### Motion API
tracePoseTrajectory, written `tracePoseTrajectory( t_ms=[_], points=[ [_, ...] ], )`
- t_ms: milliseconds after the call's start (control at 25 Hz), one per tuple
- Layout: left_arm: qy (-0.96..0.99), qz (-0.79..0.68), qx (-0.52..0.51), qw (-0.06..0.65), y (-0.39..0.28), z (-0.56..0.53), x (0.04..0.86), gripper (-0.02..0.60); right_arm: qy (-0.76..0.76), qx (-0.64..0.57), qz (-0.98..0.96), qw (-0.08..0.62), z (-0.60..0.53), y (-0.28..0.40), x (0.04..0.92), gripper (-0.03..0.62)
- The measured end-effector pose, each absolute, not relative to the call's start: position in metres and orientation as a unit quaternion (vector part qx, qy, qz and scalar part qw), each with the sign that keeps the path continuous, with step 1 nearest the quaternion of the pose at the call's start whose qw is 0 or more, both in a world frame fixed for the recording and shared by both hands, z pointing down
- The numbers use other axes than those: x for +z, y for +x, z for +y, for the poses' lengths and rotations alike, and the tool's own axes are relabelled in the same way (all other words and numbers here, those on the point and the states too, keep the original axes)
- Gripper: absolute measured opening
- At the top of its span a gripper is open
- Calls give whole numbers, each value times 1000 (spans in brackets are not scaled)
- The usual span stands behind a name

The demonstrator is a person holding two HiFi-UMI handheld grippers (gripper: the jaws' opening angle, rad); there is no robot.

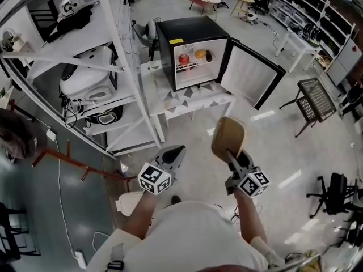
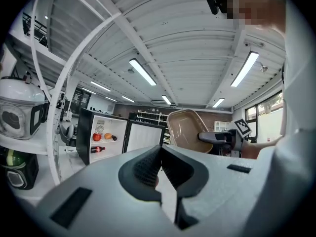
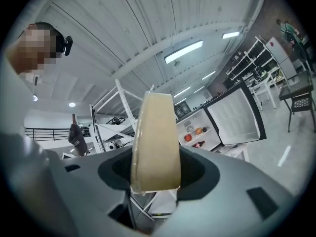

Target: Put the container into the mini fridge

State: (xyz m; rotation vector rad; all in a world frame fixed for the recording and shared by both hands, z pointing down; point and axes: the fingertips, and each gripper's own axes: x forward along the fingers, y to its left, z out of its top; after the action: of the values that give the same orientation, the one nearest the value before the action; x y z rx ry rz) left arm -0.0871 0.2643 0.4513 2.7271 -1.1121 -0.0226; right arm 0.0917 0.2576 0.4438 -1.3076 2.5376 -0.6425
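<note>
Tan plastic is showing at the middle of the head view, where the container is sitting clamped in the right gripper, raised above the grey floor in front of the person. The left gripper is hovering beside it without touching it. Farther ahead, the black mini fridge is standing on a low white counter, well apart from the container. Its door is hanging open to the right, and a red apple and an orange are lying on its upper shelf. A white shelving rack is standing just left of the counter.

In the left gripper view, the left gripper is pressing its jaws together with nothing between them. Beyond them the container is standing on edge in the right gripper. To the left, the mini fridge is showing its lit inside, with a bottle lying below the fruit.

In the right gripper view, the right gripper is squeezing the container between its jaws, and the container is rising edge-on from them. The mini fridge is standing behind and to the right, its door swung wide.
</note>
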Motion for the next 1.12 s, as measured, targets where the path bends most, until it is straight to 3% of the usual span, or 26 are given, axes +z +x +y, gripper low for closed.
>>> tracePoseTrajectory(
  t_ms=[1120],
  points=[
    [933,-342,13,107,-128,227,481,5,-472,-233,844,103,232,49,476,224]
  ],
)
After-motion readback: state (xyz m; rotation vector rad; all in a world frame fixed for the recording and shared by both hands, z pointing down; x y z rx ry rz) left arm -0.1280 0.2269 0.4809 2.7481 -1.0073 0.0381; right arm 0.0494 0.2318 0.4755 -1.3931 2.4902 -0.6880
